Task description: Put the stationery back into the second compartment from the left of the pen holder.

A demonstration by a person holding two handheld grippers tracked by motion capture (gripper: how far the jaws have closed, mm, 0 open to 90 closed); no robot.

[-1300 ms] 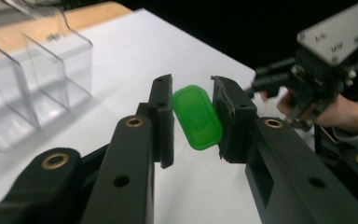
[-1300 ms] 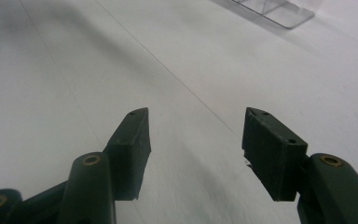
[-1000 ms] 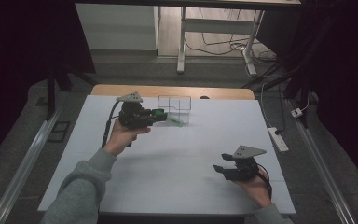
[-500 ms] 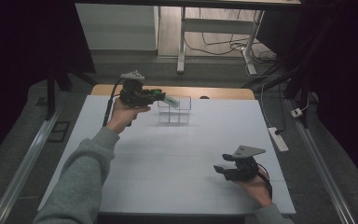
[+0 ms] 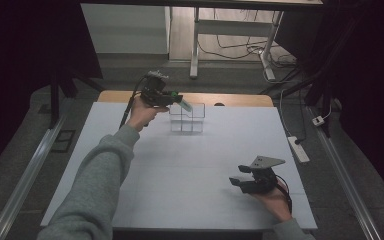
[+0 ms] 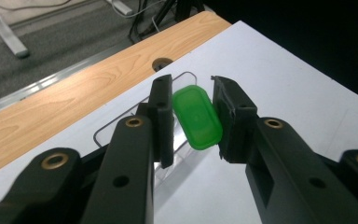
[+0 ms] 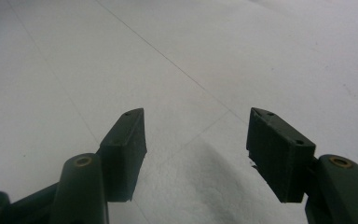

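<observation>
Green translucent plastic is forming the small rounded-rectangular lid (image 6: 197,118), a smooth piece with softly curved corners and a faint raised dot at its centre, which is sitting tilted between the two black jaws of the left tongs (image 6: 193,116) and is being pinched at its two long edges. In the high view the lid (image 5: 185,105) is showing as a pale green sliver projecting from the left tongs (image 5: 179,99), raised above the far edge of the clear compartmented box (image 5: 187,118) that is standing on the white desk (image 5: 190,165) close to its far edge, in front of the wooden strip (image 5: 240,99). The left hand (image 5: 142,111) is gripping the tool from below and behind, with the grey-sleeved forearm (image 5: 97,185) stretching forward from the near edge and the tongs pointing to the right, roughly level. The right hand (image 5: 272,199) is lying low on the near right part of the desk, well apart from the box, with its tongs (image 5: 236,182) pointing left. In the right gripper view the right tongs (image 7: 196,135) are standing parted with bare white desk between them; their jaws have just been opening, and they are grasping nothing.
</observation>
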